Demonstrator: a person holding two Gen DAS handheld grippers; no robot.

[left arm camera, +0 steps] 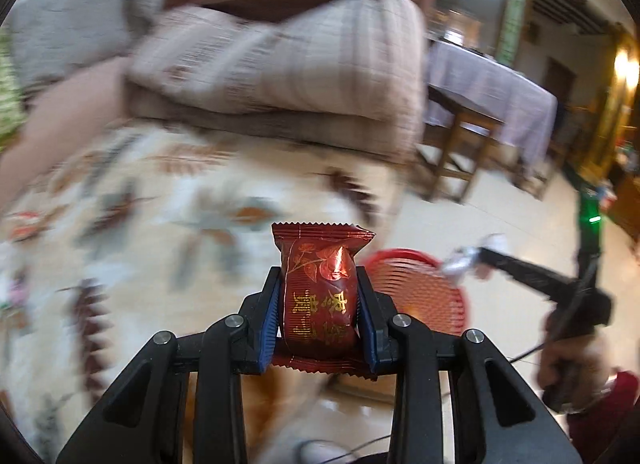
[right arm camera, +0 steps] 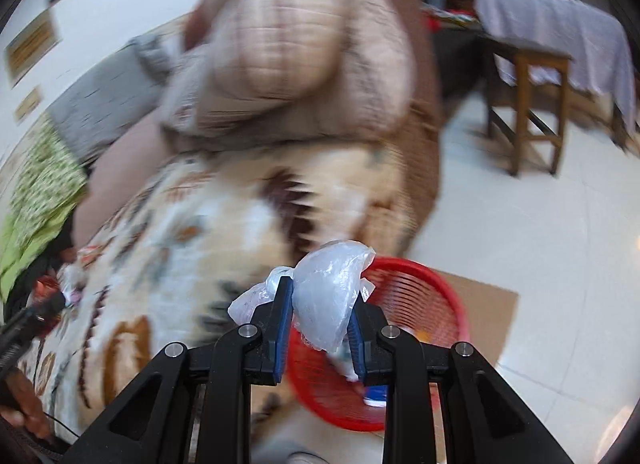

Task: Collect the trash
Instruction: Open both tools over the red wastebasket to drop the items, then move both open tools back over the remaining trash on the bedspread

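My left gripper [left arm camera: 318,284] is shut on a dark red snack wrapper [left arm camera: 320,296] with gold print, held upright above a leaf-patterned blanket [left arm camera: 140,224]. A red mesh basket [left arm camera: 420,292] sits on the floor just right of it. My right gripper [right arm camera: 322,296] is shut on a crumpled clear plastic bag [right arm camera: 328,300], held over the near rim of the red basket [right arm camera: 408,304]. The right gripper also shows in the left wrist view [left arm camera: 472,260], above the basket's far side. The basket holds some trash [right arm camera: 374,390].
A bed with a folded striped quilt [left arm camera: 280,64] fills the left and middle. A wooden stool [right arm camera: 536,104] and a cloth-covered table [right arm camera: 560,28] stand on the tiled floor at right. Cardboard [right arm camera: 484,316] lies under the basket. Small litter [right arm camera: 76,276] lies on the blanket at left.
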